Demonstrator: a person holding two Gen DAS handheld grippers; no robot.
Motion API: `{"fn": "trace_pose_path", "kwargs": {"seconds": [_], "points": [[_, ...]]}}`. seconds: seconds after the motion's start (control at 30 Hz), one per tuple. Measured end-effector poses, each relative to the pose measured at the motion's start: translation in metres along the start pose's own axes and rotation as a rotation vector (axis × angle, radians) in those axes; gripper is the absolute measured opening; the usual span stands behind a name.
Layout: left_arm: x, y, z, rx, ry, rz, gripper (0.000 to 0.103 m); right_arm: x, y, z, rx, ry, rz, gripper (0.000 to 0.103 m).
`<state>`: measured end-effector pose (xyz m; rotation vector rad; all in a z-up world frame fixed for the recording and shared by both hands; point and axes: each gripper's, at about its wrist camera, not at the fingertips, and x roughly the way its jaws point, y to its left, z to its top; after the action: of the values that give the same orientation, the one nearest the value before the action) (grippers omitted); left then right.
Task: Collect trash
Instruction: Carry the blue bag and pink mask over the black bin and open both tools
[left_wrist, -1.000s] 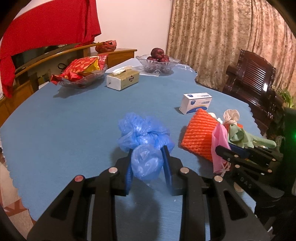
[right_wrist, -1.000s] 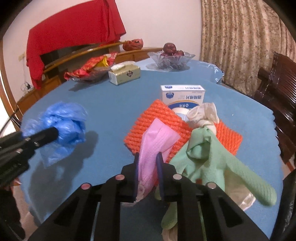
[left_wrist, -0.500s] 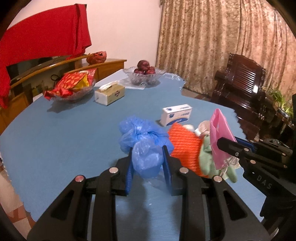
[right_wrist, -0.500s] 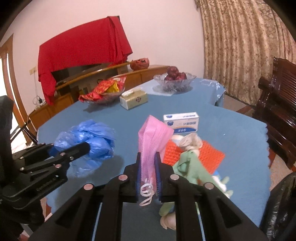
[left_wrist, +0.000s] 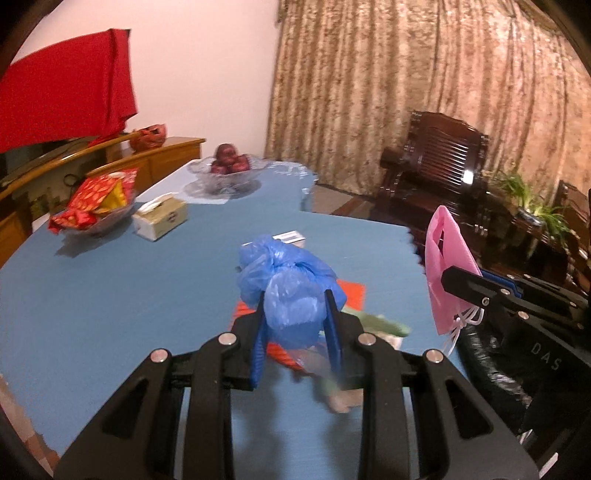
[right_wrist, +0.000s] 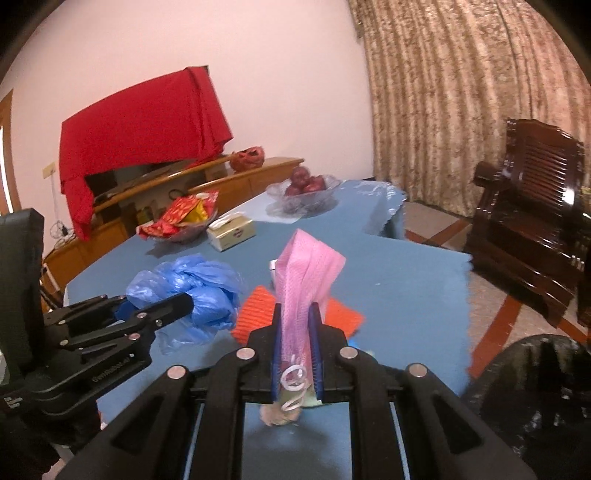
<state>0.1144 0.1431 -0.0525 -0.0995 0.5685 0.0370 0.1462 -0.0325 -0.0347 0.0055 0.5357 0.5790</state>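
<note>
My left gripper (left_wrist: 294, 295) is shut on a crumpled blue plastic bag (left_wrist: 288, 280), lifted above the blue table (left_wrist: 110, 288). From the right wrist view the same blue plastic bag (right_wrist: 195, 291) hangs at the left, clamped by the left gripper (right_wrist: 184, 301). My right gripper (right_wrist: 297, 308) is shut on a pink mesh bag (right_wrist: 306, 273) with a white string at its lower end. That pink mesh bag (left_wrist: 445, 266) shows at the right of the left wrist view. Beneath both lie an orange mesh sleeve (right_wrist: 255, 314) and a green glove (left_wrist: 384, 323) on the table.
Farther back on the table stand a tissue box (left_wrist: 160, 218), a glass bowl of red snack packets (left_wrist: 94, 206) and a glass bowl of fruit (left_wrist: 227, 173). A black trash bag (right_wrist: 532, 398) gapes at the lower right. Dark wooden chairs (left_wrist: 432, 177) stand beyond the table edge.
Both grippers have risen and swung to the right with their loads. The pink mesh bag has come up off the pile; the orange sleeve and green glove stay on the table below.
</note>
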Motion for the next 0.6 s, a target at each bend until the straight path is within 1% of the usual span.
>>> {"fn": "trace_pose_path", "kwargs": {"seconds": [0.3,0.43,0.47,0.6], "points": [[0.002,-0.066,0.010,0.070,-0.018,-0.115,0.023,-0.042,-0.049,-0.004,0.046,-0.042,-0.102,0.013],[0.010,-0.105,0.010,0.103,-0.013,-0.186,0.019,-0.063,-0.078,-0.010,0.074,-0.051,-0.165,0.013],[0.013,-0.112,0.009,0.109,-0.010,-0.199,0.017,-0.067,-0.086,-0.013,0.082,-0.052,-0.183,0.013],[0.031,-0.151,0.003,0.131,0.022,-0.288,0.011,-0.083,-0.115,-0.026,0.118,-0.046,-0.247,0.013]]}}
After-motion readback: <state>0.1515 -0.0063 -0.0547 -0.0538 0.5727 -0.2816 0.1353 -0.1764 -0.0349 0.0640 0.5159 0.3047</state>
